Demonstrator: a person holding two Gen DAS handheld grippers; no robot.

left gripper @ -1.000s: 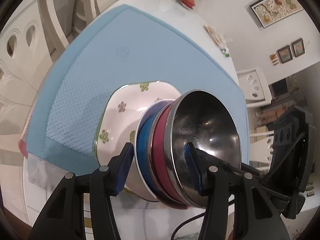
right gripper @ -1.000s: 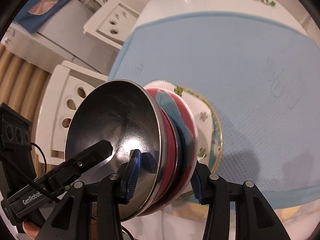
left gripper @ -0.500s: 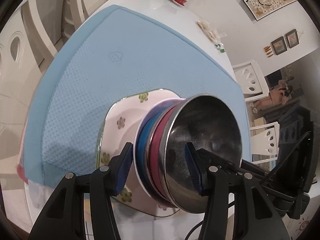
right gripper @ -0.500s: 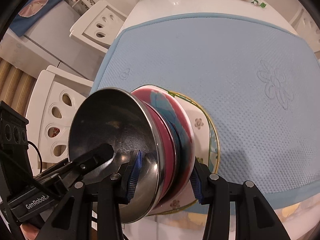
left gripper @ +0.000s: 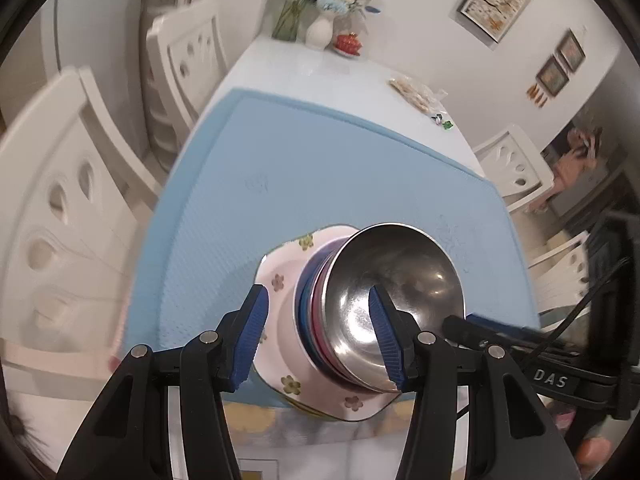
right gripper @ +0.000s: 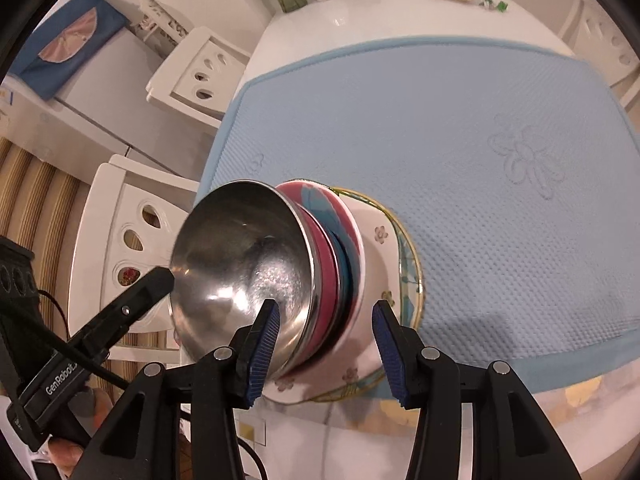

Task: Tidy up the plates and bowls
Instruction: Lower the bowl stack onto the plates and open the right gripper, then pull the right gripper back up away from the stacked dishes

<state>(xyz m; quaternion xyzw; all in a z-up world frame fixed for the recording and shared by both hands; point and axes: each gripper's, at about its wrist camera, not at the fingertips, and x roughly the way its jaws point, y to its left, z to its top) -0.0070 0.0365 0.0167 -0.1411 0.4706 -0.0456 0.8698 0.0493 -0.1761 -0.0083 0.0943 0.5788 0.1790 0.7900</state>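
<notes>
A stack sits at the near edge of the blue mat (left gripper: 320, 168): a steel bowl (left gripper: 394, 280) on top, a red and blue bowl (left gripper: 316, 312), a white flowered square plate (left gripper: 280, 280), and a gold-rimmed plate (right gripper: 410, 264) under it. My left gripper (left gripper: 320, 332) is open, its jaws standing either side of the stack's edge without touching. My right gripper (right gripper: 324, 340) is open the same way from the other side. The steel bowl (right gripper: 240, 256) and the white flowered plate (right gripper: 380, 240) also show in the right wrist view.
White chairs (left gripper: 60, 208) stand left of the table, more at the right (left gripper: 516, 164). At the table's far end are a vase of flowers (left gripper: 320, 28), a red dish (left gripper: 348, 44) and a snack bag (left gripper: 412, 88). A fridge (right gripper: 80, 92) stands at left.
Both grippers have pulled back and risen from the stack, their jaws wider apart than before. The stack has stayed on the mat.
</notes>
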